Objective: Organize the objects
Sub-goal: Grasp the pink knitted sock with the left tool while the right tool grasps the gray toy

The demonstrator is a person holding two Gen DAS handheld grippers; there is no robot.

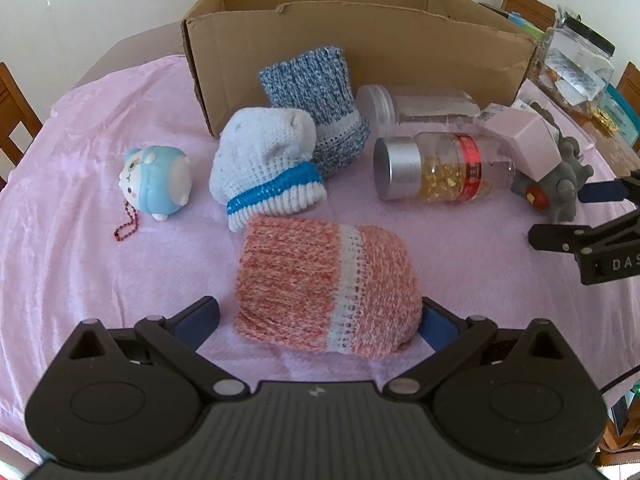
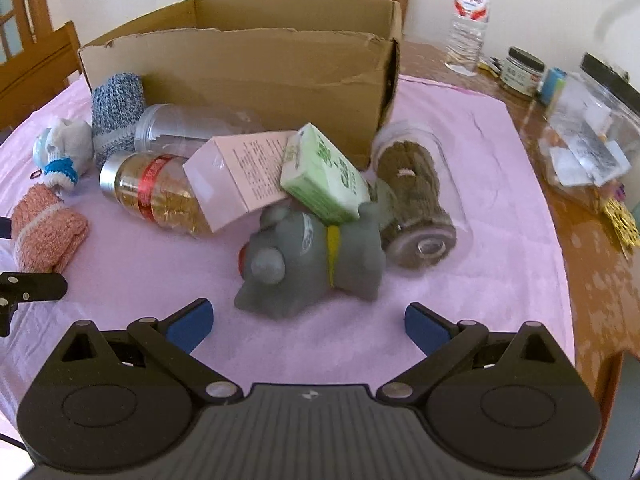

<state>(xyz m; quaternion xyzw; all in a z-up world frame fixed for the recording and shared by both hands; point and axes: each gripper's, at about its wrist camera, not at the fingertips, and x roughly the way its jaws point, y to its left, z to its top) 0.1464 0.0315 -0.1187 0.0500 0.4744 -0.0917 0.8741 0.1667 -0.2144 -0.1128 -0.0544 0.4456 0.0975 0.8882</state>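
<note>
Surface: a round wooden table [image 2: 592, 280] under a pink cloth [image 1: 100, 160], wooden chairs around it and a pale wall behind.
Cardboard box [image 1: 360, 56]: stands open-topped at the far side of the cloth, its near wall torn along the top edge.
Left gripper [image 1: 320, 320]: spread wide and released, low over the cloth; its blue pads sit on either side of the pink knitted sock.
Pink knitted sock [image 1: 326, 288]: rolled, lying on the cloth between the left fingers; whether the pads touch it I cannot tell.
White sock with blue band [image 1: 266, 164]: just beyond the pink one, leaning against the blue-speckled sock [image 1: 316, 100], which lies against the box wall.
Blue hamster keychain [image 1: 156, 178]: on its side to the left of the socks, apart from them, its bead chain trailing on the cloth.
Right gripper [image 2: 308, 326]: fingers released and wide, holding nothing, just short of the grey toy.
Grey toy animal [image 2: 312, 260]: on its side near the middle of the cloth, a yellow collar around its neck.
Green box [image 2: 324, 176]: tilted, resting on the grey toy and against the pink carton [image 2: 240, 176].
Jar with gold contents [image 2: 156, 192]: lying flat, silver lid to the left, the pink carton leaning on it.
Clear empty jar [image 2: 180, 128]: lying behind it, by the box wall.
Clear jar holding a brown knit [image 2: 416, 200]: lying right of the grey toy.
Far right: a water bottle [image 2: 468, 20] and small containers on bare wood.
</note>
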